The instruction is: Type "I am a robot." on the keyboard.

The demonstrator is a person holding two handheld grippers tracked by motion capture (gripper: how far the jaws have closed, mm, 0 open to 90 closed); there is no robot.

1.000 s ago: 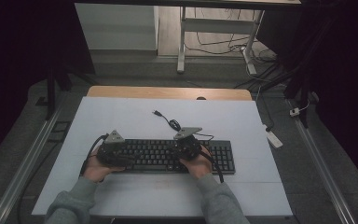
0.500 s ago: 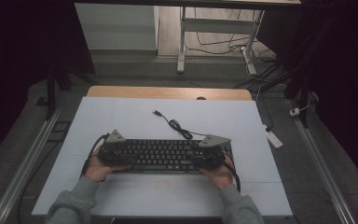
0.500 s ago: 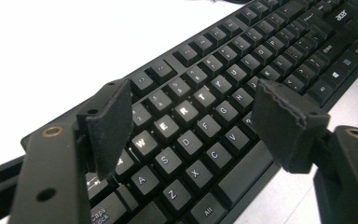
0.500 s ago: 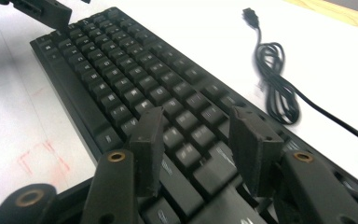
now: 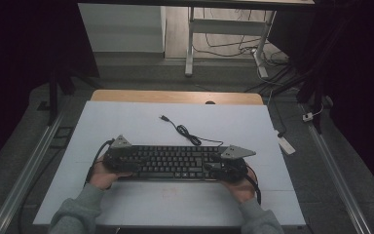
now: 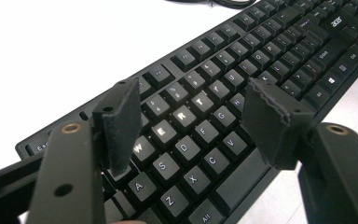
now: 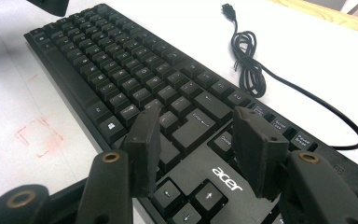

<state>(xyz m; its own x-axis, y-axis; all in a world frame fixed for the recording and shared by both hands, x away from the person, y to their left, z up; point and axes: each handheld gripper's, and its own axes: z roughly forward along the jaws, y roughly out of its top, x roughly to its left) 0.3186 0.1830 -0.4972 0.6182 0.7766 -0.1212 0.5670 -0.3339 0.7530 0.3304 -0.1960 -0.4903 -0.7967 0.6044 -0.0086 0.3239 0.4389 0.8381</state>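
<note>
The flat black plastic keyboard with white-lettered keys [image 5: 175,162] lies lengthwise across the near half of your white tabletop [image 5: 126,122], close to your edge. Its thin black cable [image 5: 185,131] runs from the back edge toward the middle of the table in a loose bundle and ends in a plug lying free.

Your left gripper [image 5: 119,158] sits at the keyboard's left end; its jaws are spread apart, hanging over the letter keys around W, E, R and S [image 6: 186,116], one pad low beside the W key, with nothing pinched between them. Your right gripper [image 5: 226,168] sits at the right end; its jaws are also spread, over the bare strip printed with the maker's name by the arrow keys [image 7: 226,179], gripping nothing.

A faint red square mark [image 7: 39,136] shows on the tabletop just in front of the keyboard.
</note>
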